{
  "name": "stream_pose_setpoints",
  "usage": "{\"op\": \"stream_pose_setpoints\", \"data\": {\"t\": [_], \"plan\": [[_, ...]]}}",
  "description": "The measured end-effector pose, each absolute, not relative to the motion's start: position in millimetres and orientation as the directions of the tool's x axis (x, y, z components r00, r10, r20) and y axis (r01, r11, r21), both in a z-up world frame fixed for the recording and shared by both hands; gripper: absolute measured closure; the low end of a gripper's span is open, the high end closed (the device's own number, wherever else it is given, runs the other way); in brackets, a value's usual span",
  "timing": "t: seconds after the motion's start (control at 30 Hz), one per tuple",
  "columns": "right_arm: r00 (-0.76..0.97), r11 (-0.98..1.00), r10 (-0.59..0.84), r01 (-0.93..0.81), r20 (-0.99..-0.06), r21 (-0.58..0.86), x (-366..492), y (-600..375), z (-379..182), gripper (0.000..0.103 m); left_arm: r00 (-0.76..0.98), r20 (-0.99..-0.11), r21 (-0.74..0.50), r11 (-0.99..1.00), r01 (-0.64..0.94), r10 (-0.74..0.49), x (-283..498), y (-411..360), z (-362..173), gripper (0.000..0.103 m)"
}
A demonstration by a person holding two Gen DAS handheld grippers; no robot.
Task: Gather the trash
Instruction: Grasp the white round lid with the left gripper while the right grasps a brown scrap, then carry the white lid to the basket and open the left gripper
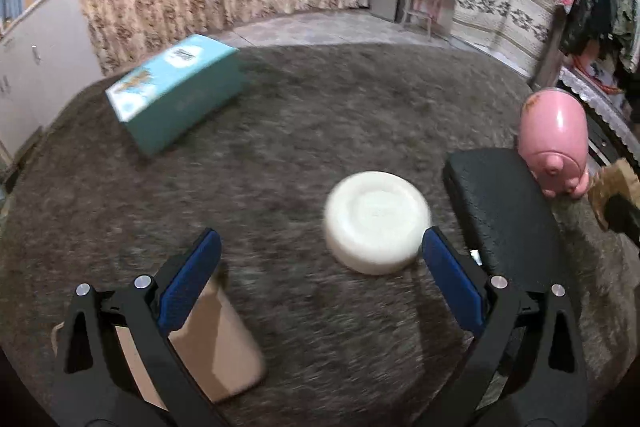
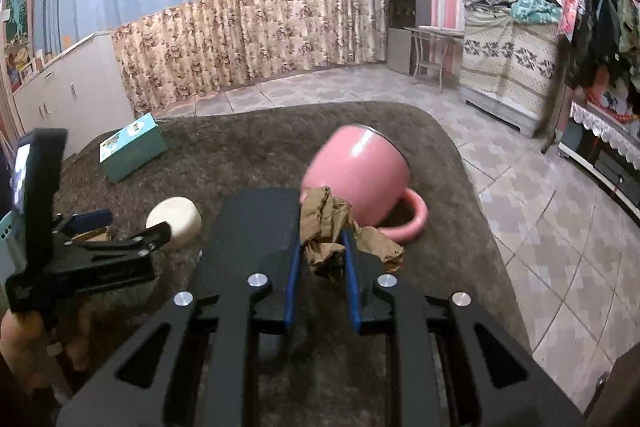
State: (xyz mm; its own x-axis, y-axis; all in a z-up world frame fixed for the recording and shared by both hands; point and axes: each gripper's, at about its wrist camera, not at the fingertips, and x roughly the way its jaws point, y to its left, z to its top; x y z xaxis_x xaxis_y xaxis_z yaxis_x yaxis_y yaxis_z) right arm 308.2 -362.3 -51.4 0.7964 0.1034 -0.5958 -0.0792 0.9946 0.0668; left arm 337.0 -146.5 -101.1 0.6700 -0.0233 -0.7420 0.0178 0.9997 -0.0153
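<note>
A crumpled wad of brown paper is pinched between the blue pads of my right gripper, just above a black case and in front of a tipped pink mug. In the left wrist view the same paper shows at the right edge. My left gripper stands open, low over the furry grey-brown tabletop. A white round dish, bottom up, lies just beyond its right finger. A tan flat box lies under its left finger.
A teal carton lies at the far left of the table, also the teal carton in the right wrist view. The pink mug stands by the black case. A hand holds the left gripper. Tiled floor lies beyond the table's right edge.
</note>
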Motion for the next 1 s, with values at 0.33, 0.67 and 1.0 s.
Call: {"op": "stream_pose_setpoints", "data": {"t": [0.33, 0.67, 1.0], "plan": [[0.784, 0.993, 0.061, 0.012, -0.617, 0.113, 288.1, -383.1, -73.3, 0.083, 0.629, -0.775, -0.021, 0.997, 0.07, -0.06, 366.1, -156.3, -113.6, 0.011], [0.759, 0.991, 0.018, 0.072, -0.651, 0.111, 286.3, -381.6, -90.9, 0.083, 0.641, -0.765, -0.008, 0.995, 0.102, -0.071, 361.8, -167.7, -118.6, 0.03], [0.741, 0.994, -0.031, 0.094, -0.67, 0.059, 277.8, -375.4, -85.1, 0.083, 0.653, -0.745, -0.072, 0.99, 0.125, -0.137, 347.8, -152.9, -112.7, 0.043]]}}
